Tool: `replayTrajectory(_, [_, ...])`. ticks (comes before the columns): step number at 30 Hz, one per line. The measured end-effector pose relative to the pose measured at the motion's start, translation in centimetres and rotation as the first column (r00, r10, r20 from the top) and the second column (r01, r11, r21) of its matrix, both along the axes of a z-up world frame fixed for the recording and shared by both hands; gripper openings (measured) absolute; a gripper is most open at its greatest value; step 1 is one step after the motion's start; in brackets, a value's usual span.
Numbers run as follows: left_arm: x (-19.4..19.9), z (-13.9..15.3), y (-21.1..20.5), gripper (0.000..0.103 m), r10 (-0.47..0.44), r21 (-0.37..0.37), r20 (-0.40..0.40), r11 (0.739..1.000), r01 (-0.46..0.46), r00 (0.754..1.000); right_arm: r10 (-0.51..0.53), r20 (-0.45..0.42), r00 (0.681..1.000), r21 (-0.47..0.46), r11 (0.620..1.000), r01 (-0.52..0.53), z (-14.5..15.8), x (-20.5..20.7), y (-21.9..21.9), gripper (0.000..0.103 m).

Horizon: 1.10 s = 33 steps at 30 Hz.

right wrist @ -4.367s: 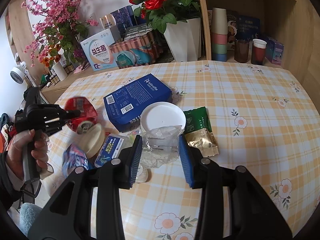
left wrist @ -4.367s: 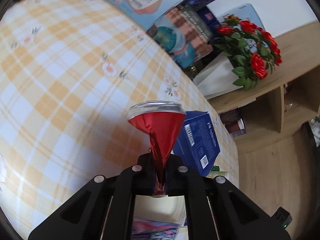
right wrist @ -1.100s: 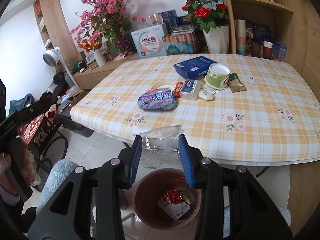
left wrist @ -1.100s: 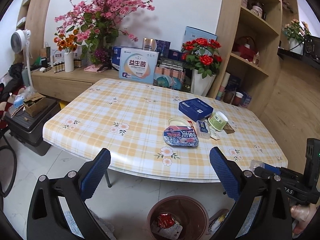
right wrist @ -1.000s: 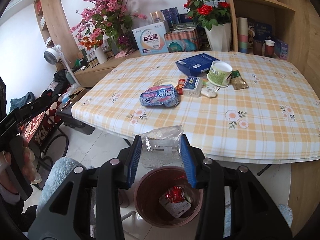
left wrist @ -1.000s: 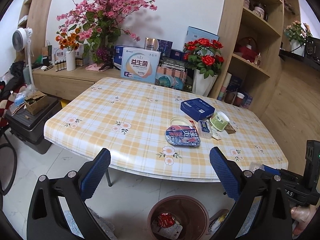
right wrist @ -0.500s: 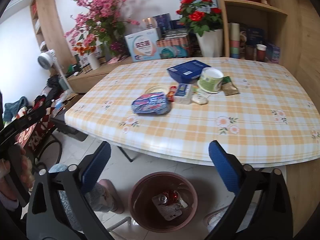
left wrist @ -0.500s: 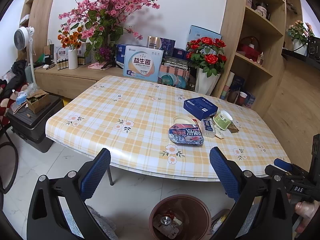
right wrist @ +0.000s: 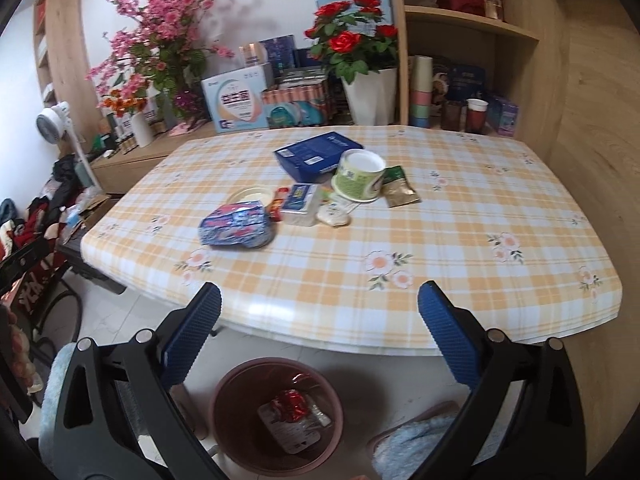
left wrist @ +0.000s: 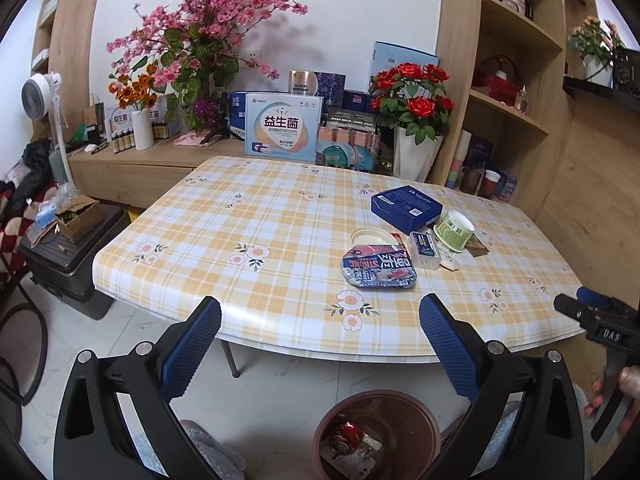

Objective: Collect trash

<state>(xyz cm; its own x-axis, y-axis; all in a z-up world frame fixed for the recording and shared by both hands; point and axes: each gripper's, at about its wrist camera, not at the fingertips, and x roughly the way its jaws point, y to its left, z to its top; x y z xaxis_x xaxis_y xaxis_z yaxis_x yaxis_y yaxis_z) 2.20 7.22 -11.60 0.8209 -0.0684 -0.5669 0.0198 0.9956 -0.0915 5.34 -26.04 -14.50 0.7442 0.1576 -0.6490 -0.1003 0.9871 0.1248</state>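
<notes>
Trash bin [right wrist: 276, 396] sits on the floor just in front of the worktop [right wrist: 460, 240], below both cameras. Inside it: crushed red can [right wrist: 290, 402] on top of a clear wrapper [right wrist: 296, 432]; left view shows the same bin [left wrist: 376, 400] with the can [left wrist: 344, 434] in it.

Left tongs [left wrist: 320, 344] spread wide, nothing between the blue pads [left wrist: 196, 344]. Right tongs [right wrist: 320, 340] same: wide apart, holding nothing; they also show at the right edge of the left view [left wrist: 576, 308], held in a hand [left wrist: 628, 380].

Remaining on the worktop, clustered together: blue-pink snack bag [right wrist: 238, 226], small clear box [right wrist: 300, 205], green cup [right wrist: 358, 176], blue carton [right wrist: 316, 154], brown sachet [right wrist: 400, 192], white lid [right wrist: 250, 194], pale flat packet [right wrist: 334, 216]. Snack bag is nearest the front edge.
</notes>
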Motion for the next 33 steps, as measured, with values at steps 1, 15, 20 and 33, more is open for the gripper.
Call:
replayTrajectory(1, [0.2,-0.1,-0.1,0.097,-0.003,0.007,0.0,1.0,0.003,1.0,-0.01,-0.004,1.0,-0.006,1.0,0.01,-0.1,0.2,-0.2,0.097])
replayTrajectory(15, [3.9,-2.6,-1.2,0.097,-0.049,0.037,-0.033,0.998,0.05,0.998,-0.036,-0.034,0.999,-0.033,0.999,0.035,-1.7,3.9,-1.5,0.097])
replayTrajectory(20, [5.9,-3.5,-1.7,0.097,-0.078,0.057,-0.04,0.995,0.08,0.996,-0.013,-0.067,0.998,0.027,1.0,0.015,-1.7,5.5,-2.0,0.097])
replayTrajectory(33, [10.4,-5.8,-3.6,0.097,-0.174,0.104,-0.066,0.978,0.181,0.982,0.017,-0.087,0.996,0.068,0.998,-0.011,-2.1,8.4,-2.0,0.097])
